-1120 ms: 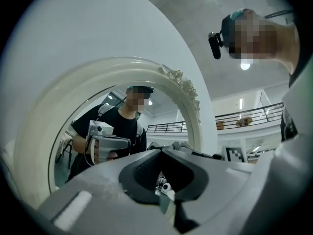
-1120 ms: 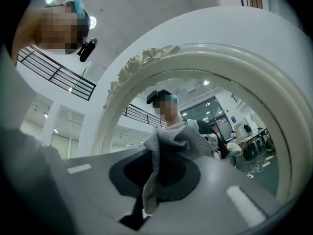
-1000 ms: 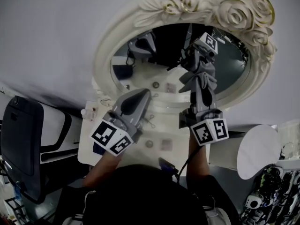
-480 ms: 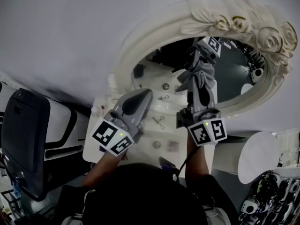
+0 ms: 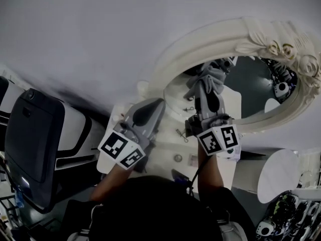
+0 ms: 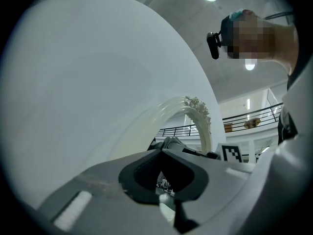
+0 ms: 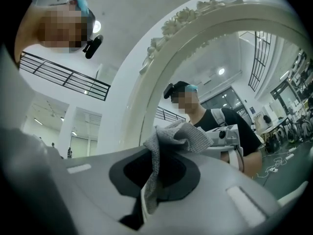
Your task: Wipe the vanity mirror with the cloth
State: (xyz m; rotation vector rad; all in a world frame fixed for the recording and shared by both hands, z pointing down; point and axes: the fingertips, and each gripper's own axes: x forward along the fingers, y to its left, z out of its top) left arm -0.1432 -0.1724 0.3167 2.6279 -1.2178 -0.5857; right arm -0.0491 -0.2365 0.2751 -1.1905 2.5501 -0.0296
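Observation:
The oval vanity mirror has an ornate cream frame (image 5: 200, 44) with moulded roses, and its dark glass (image 5: 256, 92) fills the upper right of the head view. My right gripper (image 5: 208, 77) is shut on a grey cloth (image 5: 216, 84) and holds it against the left part of the glass. In the right gripper view the cloth (image 7: 181, 136) bunches between the jaws in front of the frame (image 7: 146, 97). My left gripper (image 5: 149, 107) hangs below the frame's left end, shut and holding nothing. In the left gripper view its jaws (image 6: 164, 153) meet, with the frame (image 6: 198, 116) beyond.
A white vanity top (image 5: 165, 152) below the mirror carries small metal items (image 5: 181, 133). A black chair (image 5: 32, 144) stands at the left. A round white object (image 5: 276, 174) sits at the lower right. Plain white wall surrounds the mirror.
The right gripper has slid the cloth leftward across the glass, from its right-centre to its left part. The mirror has shifted right in view. The left gripper stays shut below the frame.

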